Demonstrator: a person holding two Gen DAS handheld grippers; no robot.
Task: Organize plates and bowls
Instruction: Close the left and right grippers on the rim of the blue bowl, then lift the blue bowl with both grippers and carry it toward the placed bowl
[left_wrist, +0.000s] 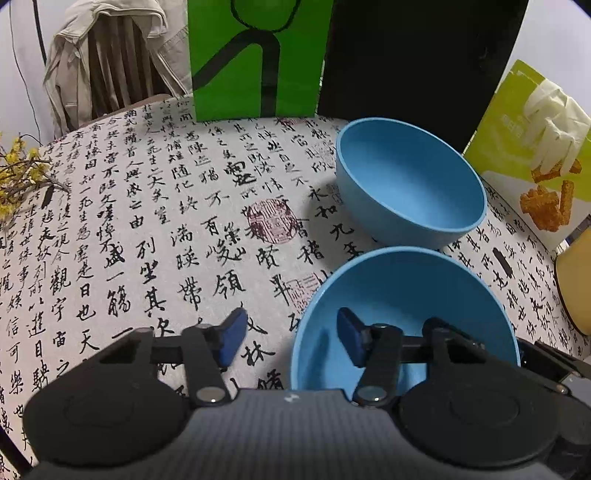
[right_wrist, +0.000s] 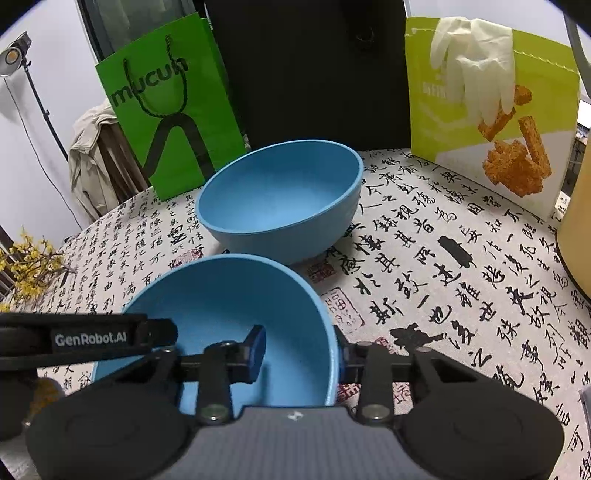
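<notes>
The near blue bowl (right_wrist: 221, 325) is seen low in both frames. Its rim is straddled by the left gripper (left_wrist: 291, 338) and right gripper (right_wrist: 301, 354), jaws spread, not pinching. A 2nd bowl (right_wrist: 280, 199) sits just beyond on the counter (right_wrist: 461, 280).

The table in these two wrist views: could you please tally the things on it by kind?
Blue bowls: 2, near one and far one
Green paper bags: 1
Snack pouches: 1
White gloves draped on the pouch: 1
Yellow flower sprigs: 1
Total: 6
</notes>
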